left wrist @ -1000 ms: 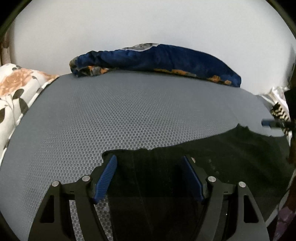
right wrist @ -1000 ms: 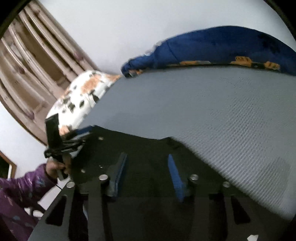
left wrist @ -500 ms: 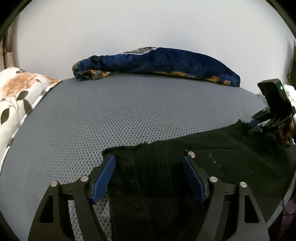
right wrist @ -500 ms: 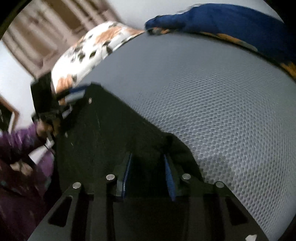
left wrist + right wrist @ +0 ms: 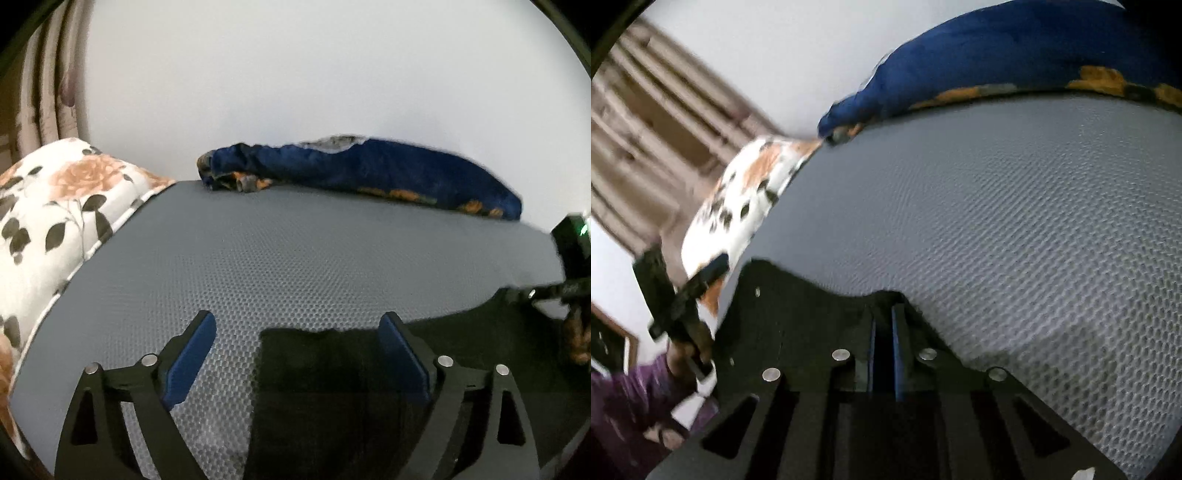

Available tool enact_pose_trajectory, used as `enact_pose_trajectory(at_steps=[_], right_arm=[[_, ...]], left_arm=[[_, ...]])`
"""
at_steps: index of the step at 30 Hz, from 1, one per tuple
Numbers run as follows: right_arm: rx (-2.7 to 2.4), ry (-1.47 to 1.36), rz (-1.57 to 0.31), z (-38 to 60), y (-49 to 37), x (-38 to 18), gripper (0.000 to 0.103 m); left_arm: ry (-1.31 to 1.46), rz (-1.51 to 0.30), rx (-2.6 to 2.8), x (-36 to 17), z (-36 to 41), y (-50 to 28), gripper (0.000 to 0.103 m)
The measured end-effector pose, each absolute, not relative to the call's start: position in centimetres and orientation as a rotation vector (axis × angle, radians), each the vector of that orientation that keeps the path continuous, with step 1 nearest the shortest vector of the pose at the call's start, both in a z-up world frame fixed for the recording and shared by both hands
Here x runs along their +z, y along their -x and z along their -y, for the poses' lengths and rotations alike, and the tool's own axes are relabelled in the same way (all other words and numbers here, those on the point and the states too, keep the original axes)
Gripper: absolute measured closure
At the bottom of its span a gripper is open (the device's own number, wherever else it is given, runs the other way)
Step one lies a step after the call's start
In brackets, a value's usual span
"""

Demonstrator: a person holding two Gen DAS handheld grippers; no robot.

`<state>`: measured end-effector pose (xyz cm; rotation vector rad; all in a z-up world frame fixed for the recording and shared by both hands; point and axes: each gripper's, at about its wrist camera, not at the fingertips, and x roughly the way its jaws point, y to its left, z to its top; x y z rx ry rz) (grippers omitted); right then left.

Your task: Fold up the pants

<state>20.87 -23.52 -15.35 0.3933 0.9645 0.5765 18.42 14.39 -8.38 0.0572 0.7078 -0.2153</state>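
Note:
Black pants point(image 5: 369, 373) lie on a grey honeycomb mat point(image 5: 295, 258). My left gripper point(image 5: 297, 321) straddles their near corner with its jaws opening wide. The cloth lies under the right half of the gap, and neither blue pad presses on it. In the right wrist view my right gripper point(image 5: 883, 317) is shut on the pants' edge point(image 5: 812, 314), with dark cloth pinched between the pads. Its black housing point(image 5: 572, 240) shows at the right edge of the left wrist view. A hand in a purple sleeve point(image 5: 624, 398) holds the left gripper at the pants' far corner.
A dark blue blanket point(image 5: 369, 170) with orange print lies along the mat's back edge against a white wall. A floral pillow point(image 5: 55, 206) borders the mat on the left, with a curtain point(image 5: 48, 92) behind it. Bare mat point(image 5: 997, 221) stretches beyond the pants.
The left jaws have spread wider and the pants corner now fills only the right part of the gap. The right gripper has come down onto the pants' edge and closed on it.

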Motion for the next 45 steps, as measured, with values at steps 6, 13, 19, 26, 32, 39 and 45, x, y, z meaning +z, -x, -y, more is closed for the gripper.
enact_pose_trajectory(at_steps=[6, 13, 19, 26, 32, 39, 45], right_arm=[[0.537, -0.562, -1.071, 25.1, -22.5, -17.6, 0.100], [0.531, -0.573, -1.062, 24.9, -22.3, -17.5, 0.099], [0.517, -0.564, -1.037, 25.5, -21.4, -17.4, 0.097], [0.501, -0.536, -1.027, 25.0, -21.2, -17.0, 0.096], [0.481, -0.496, -1.013, 24.5, -20.8, -16.6, 0.095], [0.459, -0.462, -1.005, 23.6, -20.5, -16.3, 0.095], [0.441, -0.440, -1.000, 23.1, -20.6, -16.1, 0.094]], left_arm=[[-0.040, -0.798, -0.202, -11.6, -15.3, -19.6, 0.005], [0.138, -0.691, -0.098, -8.9, -19.6, -19.6, 0.005], [-0.121, -0.721, -0.091, -8.9, -16.8, -22.6, 0.005], [-0.427, -0.702, -0.196, -10.4, -11.8, -24.6, 0.005], [-0.175, -0.702, -0.240, -7.9, -15.7, -24.2, 0.006], [-0.082, -0.840, -0.399, -6.6, -19.3, -20.3, 0.005], [-0.081, -0.993, -0.600, -9.3, -18.6, -18.1, 0.007]])
